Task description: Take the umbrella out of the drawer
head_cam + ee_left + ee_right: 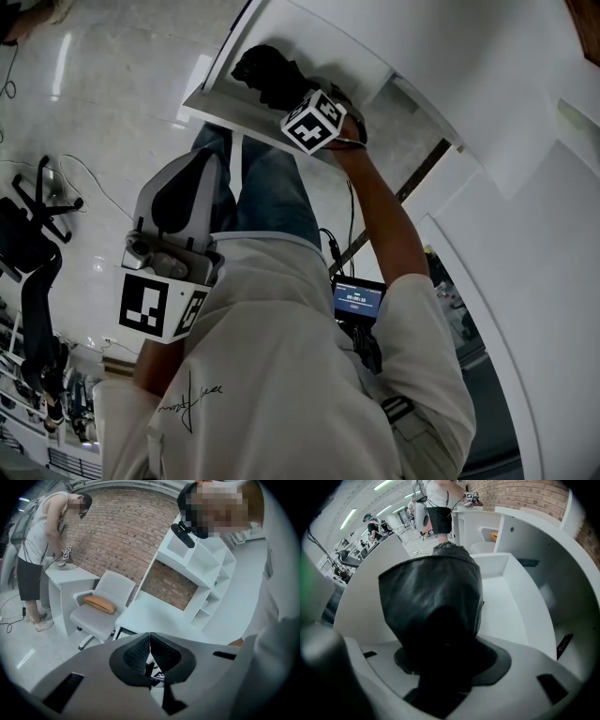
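Right claw: closed on the umbrella, with the dark bundle pinched between the two jaws and covering their tips.
Umbrella: black, folded, in a shiny sleeve. It sits in the right claw at the open drawer. Whether its far end touches the drawer's bottom cannot be told.
Drawer: white and pulled out. In the head view its front rim lies just left of the umbrella, and its bottom looks bare on the right.
Around the umbrella: the drawer's side walls stand close on both sides, and a white panel rises at the right.
Left claw: closed on nothing, the ribbed pads meeting at their tips. It is held near the person's body, well apart from the drawer.
Marker cube: on the right claw, just behind the umbrella.
Forearm: bare, reaching from the shoulder to the drawer.
Small screen: lit blue, beside the person's torso.
Room ahead of the left claw: a white table, a grey chair with an orange cushion, a brick wall and white shelves.
Other person: standing at another white table, far left.
Floor: pale and glossy, with cables lying at the left.
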Demonstrator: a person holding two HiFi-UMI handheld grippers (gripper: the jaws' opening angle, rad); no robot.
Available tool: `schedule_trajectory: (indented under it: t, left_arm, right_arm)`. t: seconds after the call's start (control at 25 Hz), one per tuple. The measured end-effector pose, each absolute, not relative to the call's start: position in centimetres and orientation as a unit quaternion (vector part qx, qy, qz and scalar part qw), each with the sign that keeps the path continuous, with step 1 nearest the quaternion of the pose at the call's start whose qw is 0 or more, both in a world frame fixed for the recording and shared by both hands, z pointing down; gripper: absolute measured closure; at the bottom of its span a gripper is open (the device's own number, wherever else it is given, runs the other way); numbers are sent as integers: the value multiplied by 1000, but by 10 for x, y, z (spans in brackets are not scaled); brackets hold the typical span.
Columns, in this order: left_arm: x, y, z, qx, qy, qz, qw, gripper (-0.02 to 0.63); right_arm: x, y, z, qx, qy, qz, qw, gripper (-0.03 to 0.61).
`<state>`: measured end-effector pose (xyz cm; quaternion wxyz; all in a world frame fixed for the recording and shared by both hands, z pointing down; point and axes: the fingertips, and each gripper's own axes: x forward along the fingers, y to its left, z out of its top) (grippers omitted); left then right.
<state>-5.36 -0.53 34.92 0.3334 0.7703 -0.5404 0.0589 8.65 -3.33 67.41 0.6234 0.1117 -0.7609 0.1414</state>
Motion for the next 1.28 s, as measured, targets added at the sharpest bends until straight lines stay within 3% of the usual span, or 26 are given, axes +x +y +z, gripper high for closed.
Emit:
schedule_trajectory:
  t: [1.28]
  left_arm:
    - [-53, 11, 319, 775, -544, 32, 319, 597]
  right_arm:
    - [94, -26, 637, 131, -767, 125, 616, 342]
